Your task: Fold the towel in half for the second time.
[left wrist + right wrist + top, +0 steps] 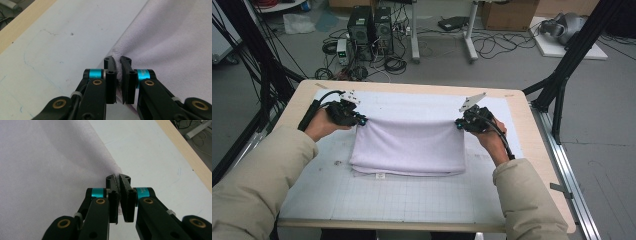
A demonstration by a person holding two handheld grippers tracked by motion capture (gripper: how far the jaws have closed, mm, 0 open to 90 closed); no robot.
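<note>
The soft pale-purple towel (409, 145) hung between both sets of jaws. The left gripper (362, 120) and right gripper (458, 124) each pinched a far corner tight. One fold looked done; laying it flat on the white worktop (412, 197) remained.

A grey floor (512, 70) is stretching beyond the wooden table (532, 135). Two computer towers (371, 25) are standing past its far edge among tangled cables (492, 45), with cardboard boxes (509, 14) sitting farther right.
</note>
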